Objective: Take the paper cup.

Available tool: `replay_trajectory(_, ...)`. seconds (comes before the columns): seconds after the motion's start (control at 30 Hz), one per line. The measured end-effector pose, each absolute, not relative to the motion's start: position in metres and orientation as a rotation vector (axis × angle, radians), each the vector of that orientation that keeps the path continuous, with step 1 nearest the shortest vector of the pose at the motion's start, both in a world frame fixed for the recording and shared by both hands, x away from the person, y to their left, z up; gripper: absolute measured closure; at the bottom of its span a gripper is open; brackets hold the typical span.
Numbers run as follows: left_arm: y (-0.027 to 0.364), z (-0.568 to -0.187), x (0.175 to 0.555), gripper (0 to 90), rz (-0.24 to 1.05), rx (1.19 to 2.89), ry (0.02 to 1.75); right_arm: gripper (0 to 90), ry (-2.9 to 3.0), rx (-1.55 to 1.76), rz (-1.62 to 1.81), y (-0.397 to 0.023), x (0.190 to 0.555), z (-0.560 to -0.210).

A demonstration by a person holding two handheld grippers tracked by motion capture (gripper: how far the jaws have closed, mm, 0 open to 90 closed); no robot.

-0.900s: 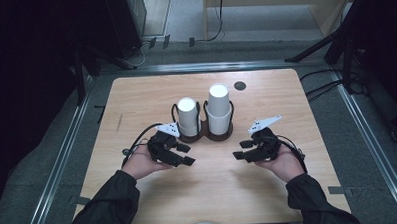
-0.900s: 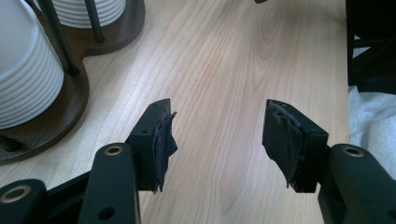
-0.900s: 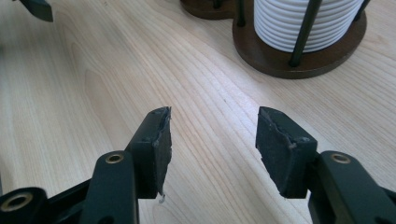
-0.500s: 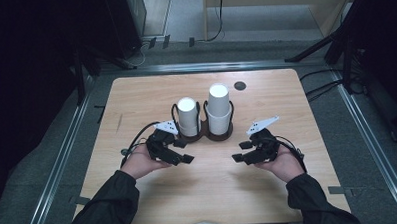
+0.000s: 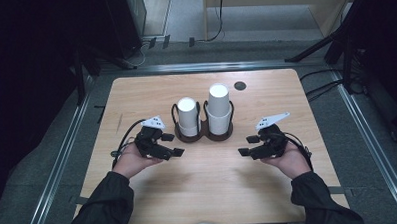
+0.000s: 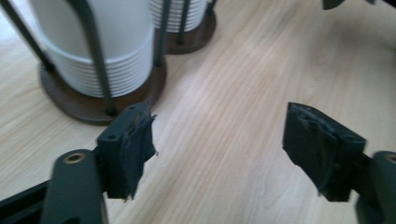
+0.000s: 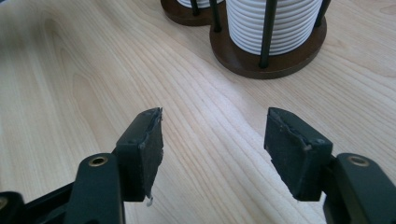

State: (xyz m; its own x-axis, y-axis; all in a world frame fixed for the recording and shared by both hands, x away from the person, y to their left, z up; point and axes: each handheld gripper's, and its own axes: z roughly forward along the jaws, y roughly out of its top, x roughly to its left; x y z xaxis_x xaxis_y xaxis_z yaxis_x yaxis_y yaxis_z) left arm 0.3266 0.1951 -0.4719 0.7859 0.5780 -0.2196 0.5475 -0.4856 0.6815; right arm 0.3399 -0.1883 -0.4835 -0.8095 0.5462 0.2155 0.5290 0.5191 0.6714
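Note:
Two stacks of white cups stand in a dark wooden twin holder (image 5: 206, 136) with black wire posts, mid-table. The left stack (image 5: 188, 115) is shorter than the right stack (image 5: 219, 106). My left gripper (image 5: 173, 145) hovers left of and in front of the holder, jaws open over bare wood. My right gripper (image 5: 246, 145) sits to the holder's front right, also open and empty. In the left gripper view the gripper (image 6: 219, 144) points past a cup stack (image 6: 102, 46). In the right gripper view the gripper (image 7: 215, 144) faces the holder base (image 7: 271, 63) and a cup stack (image 7: 275, 23).
A small black round disc (image 5: 240, 85) lies on the light wooden table (image 5: 209, 191) behind the cups. Metal rails (image 5: 63, 156) run along the floor on both sides. Cables trail from each gripper.

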Motion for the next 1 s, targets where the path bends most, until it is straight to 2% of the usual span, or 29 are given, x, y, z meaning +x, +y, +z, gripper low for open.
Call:
replay_trajectory(0.07,0.199,-0.472,0.326,18.6,0.074,2.177,0.854,35.5,2.722,0.949,1.191,-0.187,0.343,-0.482)
replay_trajectory(0.27,0.215,-0.472,0.329,18.8,0.095,2.12,0.95,34.9,2.706,0.928,1.208,-0.186,0.35,-0.471)
replay_trajectory(0.47,0.229,-0.471,0.332,20.3,0.136,2.062,1.031,33.0,2.682,0.922,1.206,-0.189,0.364,-0.445)
replay_trajectory(0.53,0.232,-0.471,0.335,16.5,0.147,2.068,1.096,32.2,2.683,0.911,1.188,-0.187,0.369,-0.435)
replay_trajectory(0.6,0.235,-0.471,0.336,13.4,0.157,2.057,1.098,31.6,2.695,0.891,1.175,-0.185,0.376,-0.426)
replay_trajectory(1.0,0.239,-0.473,0.34,14.4,0.17,2.057,1.094,29.2,2.743,0.804,1.081,-0.164,0.41,-0.383)
